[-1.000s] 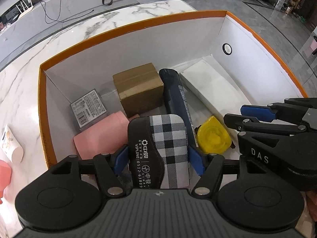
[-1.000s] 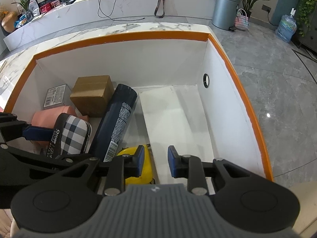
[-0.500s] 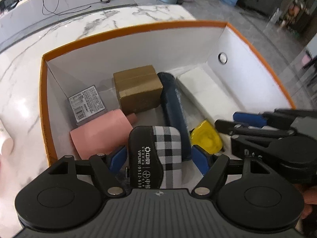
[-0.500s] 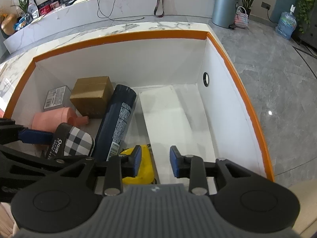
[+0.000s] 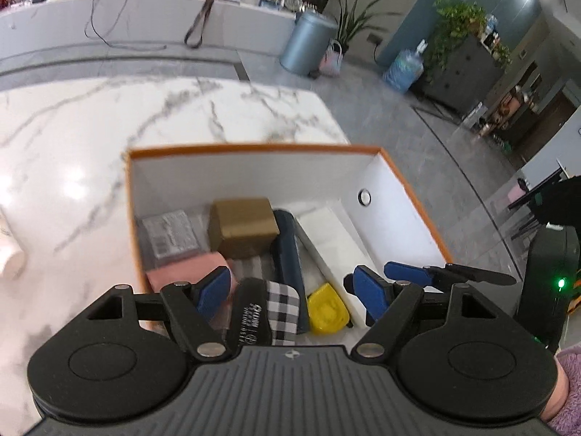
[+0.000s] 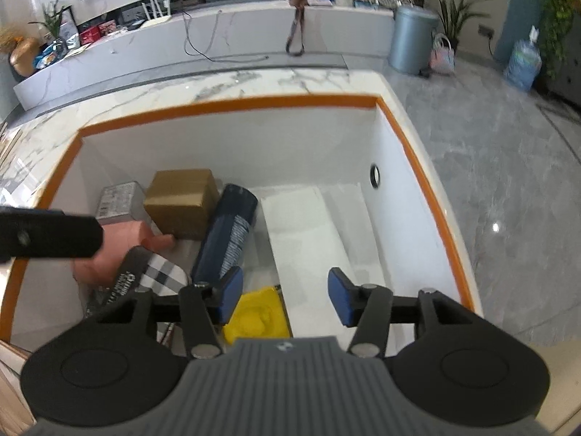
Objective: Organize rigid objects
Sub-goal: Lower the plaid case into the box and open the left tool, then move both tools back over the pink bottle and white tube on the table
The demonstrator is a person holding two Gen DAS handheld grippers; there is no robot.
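Far left, a white cup (image 5: 9,263) sits out on the marble counter (image 5: 72,167), well apart from the box (image 5: 254,149). Inside the box, along its left wall, a grey labelled pack (image 5: 170,234) lies flat, a pink roll (image 5: 189,276) nearer us, a brown carton (image 5: 241,227) beside them. Now the left gripper (image 5: 290,292): jaws wide apart, nothing clamped, hanging above the plaid case (image 5: 267,314). The case lies directly below and between those fingers, resting among the other items, its long axis running away from the camera, roughly along the fingers. Looks to me like the case has been let go and the box is nearly packed. Next across, the navy tube (image 5: 288,254) lies lengthwise too, touching the case's right edge, with the yellow tape (image 5: 326,309) at its near end. Then a white slab (image 6: 305,243) along the floor. The right gripper (image 6: 285,298) hovers jaws apart, empty, over the tape and slab. For the case, the left is clearly nearer; for the tape, the right.
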